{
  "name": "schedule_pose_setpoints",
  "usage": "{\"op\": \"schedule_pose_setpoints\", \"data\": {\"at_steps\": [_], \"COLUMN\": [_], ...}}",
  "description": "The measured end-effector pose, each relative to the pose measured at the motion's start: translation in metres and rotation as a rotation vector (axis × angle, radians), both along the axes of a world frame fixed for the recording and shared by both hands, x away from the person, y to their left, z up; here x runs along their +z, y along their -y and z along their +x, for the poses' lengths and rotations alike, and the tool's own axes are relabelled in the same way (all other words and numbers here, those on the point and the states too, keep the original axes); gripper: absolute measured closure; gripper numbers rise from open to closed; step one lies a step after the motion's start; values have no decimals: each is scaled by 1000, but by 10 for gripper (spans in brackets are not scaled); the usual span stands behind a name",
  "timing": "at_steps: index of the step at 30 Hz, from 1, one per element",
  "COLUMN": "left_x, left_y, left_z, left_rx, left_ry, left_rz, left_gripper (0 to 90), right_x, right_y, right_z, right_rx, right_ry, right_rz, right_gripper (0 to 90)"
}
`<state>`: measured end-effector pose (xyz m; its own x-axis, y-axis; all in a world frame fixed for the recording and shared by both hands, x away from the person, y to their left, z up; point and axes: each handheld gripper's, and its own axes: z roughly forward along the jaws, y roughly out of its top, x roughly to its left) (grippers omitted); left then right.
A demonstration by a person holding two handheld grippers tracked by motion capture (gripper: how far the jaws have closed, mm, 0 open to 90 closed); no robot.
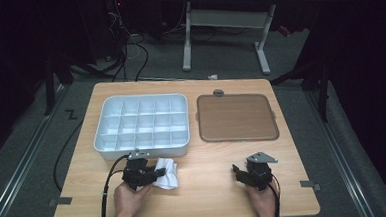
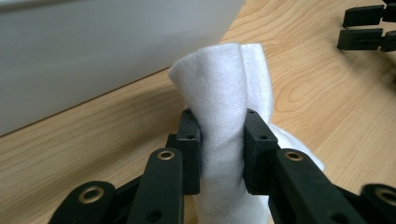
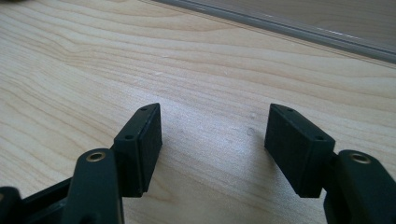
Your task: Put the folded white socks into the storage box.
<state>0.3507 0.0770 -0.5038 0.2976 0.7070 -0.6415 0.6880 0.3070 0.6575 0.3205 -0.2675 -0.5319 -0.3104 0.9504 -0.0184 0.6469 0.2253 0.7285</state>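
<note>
A white cloth (image 2: 224,116) is pinched between the two black jaws of the left gripper (image 2: 222,149), bunched into an upright fold that rises above them; the pads press into the fabric on both sides, so the gripper is closed on it. In the high view the cloth (image 1: 166,173) lies on the wooden worktop (image 1: 205,188) at about three o'clock of the left gripper (image 1: 143,175), with its loose end spilling onto the wood. At about twelve o'clock, just beyond the cloth, sits a white compartment tray (image 1: 140,122) (many small square cells), its near wall close to the gripper. To the tray's three o'clock lies a flat brown board with a grey rim (image 1: 236,117), well apart from the cloth. The right gripper (image 1: 244,175) rests over bare worktop at three o'clock of the left one, well apart; its jaws stand wide with nothing between them (image 3: 212,140).
</note>
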Motion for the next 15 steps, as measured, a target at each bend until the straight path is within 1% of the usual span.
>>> {"op": "schedule_pose_setpoints", "data": {"at_steps": [4,7,12,15], "left_x": [3,6,12,17], "left_y": [-1,-1,-2,-5], "left_z": [-1,-2,-3,-3], "left_rx": [-8,-15,-21,-21], "left_ry": [0,3,10,7], "left_rz": [-13,-13,-31,-54], "left_gripper": [729,729,729,729], "right_x": [0,0,0,0], "right_y": [0,0,0,0], "right_z": [0,0,0,0], "right_rx": [0,0,0,0], "right_ry": [0,-2,0,0], "right_rz": [0,0,-1,-1], "right_gripper": [369,368,367,367]}}
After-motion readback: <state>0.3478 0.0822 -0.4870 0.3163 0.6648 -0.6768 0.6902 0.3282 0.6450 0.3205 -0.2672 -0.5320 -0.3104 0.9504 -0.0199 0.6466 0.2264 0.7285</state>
